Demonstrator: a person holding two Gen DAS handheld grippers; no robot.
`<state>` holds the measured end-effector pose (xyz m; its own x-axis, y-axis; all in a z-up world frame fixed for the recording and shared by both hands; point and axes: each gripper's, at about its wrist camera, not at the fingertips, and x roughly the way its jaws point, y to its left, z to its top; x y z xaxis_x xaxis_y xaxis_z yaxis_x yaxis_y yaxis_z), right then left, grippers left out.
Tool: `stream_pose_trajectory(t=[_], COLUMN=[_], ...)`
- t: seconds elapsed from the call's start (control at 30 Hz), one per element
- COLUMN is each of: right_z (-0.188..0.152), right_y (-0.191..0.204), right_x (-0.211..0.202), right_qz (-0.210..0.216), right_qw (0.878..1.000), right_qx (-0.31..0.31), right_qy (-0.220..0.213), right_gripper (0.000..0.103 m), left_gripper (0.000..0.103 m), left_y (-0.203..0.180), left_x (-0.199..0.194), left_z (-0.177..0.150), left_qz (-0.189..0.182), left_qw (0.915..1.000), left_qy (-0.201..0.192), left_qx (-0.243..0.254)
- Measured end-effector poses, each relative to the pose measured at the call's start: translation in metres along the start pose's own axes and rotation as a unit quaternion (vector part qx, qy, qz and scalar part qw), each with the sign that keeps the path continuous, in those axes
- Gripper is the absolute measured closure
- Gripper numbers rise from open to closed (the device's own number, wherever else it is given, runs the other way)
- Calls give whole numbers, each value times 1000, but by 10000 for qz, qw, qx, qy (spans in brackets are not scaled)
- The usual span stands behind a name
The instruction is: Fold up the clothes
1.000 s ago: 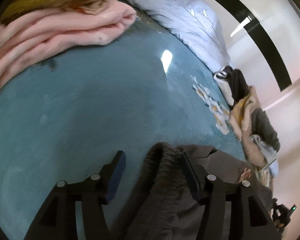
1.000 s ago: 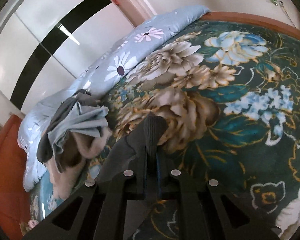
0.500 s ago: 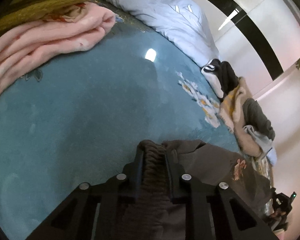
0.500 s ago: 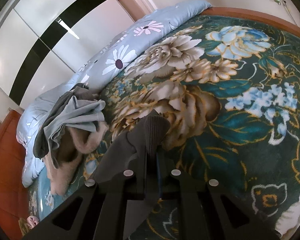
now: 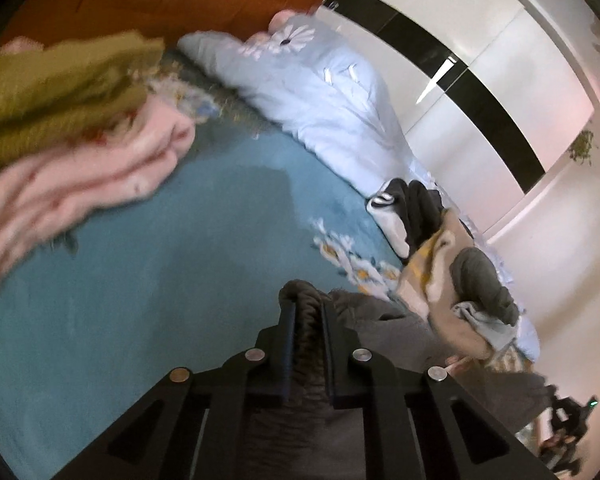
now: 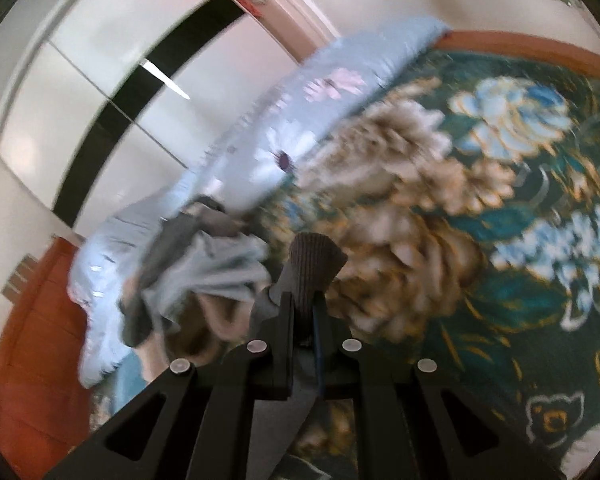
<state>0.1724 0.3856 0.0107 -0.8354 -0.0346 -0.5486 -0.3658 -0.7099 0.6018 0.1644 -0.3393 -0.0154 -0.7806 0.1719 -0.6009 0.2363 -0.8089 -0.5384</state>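
Bed (image 5: 100,300) in teal and florals, both tools clamped on one dark grey garment (image 5: 380,320).
Left tool (image 5: 307,316) pinches the ribbed hem, cloth trailing right over the bed; right tool (image 6: 304,300) grips a ribbed cuff (image 6: 314,256) poking up between its fingers. Beyond: jumbled clothes pile (image 5: 452,264), pale blue daisy quilt (image 5: 332,108), folded pink blanket (image 5: 80,184) under an olive one (image 5: 56,92).

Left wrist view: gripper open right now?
No, the left gripper is shut on the dark ribbed waistband, both fingers pressed against it.
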Motion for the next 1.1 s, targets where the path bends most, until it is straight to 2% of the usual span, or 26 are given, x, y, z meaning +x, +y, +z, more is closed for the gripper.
stream_pose_trajectory(t=[0.07, 0.13, 0.27, 0.37, 0.47, 0.53, 0.67, 0.83, 0.93, 1.1], right_z=[3, 2, -12, -22, -22, -20, -23, -34, -40, -47], right_y=[1, -5, -31, -41, -44, -45, -47, -49, -43, -22], right_x=[-2, 3, 30, 41, 43, 43, 44, 34, 24, 7], right_qz=[24, -97, -498, -709, -703, -686, -895, -879, -922, -1042], right_qw=[9999, 9998, 9980, 9959, 9957, 9957, 9930, 9928, 9933, 9936], right_qx=[-83, -127, 101, 167, 182, 193, 236, 313, 329, 301], right_qy=[-141, -129, 363, 528, 573, 596, 728, 745, 619, 327], right_gripper=[95, 95, 95, 95, 95, 93, 91, 60, 52, 50], left_gripper=[90, 90, 89, 86, 89, 88, 73, 61, 56, 50], left_y=[5, 19, 37, 36, 34, 37, 43, 67, 83, 101], left_x=[9, 24, 41, 34, 25, 18, -1, -35, -56, -81], left_z=[0, -5, -20, -21, -19, -21, -31, -56, -73, -100], left_qz=[118, 195, 277, 318, 514, 387, 300, 311, 349, 533], left_qw=[9999, 9989, 9960, 9959, 9958, 9957, 9951, 9911, 9881, 9856], left_qy=[83, 354, 607, 600, 576, 596, 583, 414, 278, 162], left_qx=[-2, -225, -588, -598, -491, -590, -738, -1228, -1473, -1599])
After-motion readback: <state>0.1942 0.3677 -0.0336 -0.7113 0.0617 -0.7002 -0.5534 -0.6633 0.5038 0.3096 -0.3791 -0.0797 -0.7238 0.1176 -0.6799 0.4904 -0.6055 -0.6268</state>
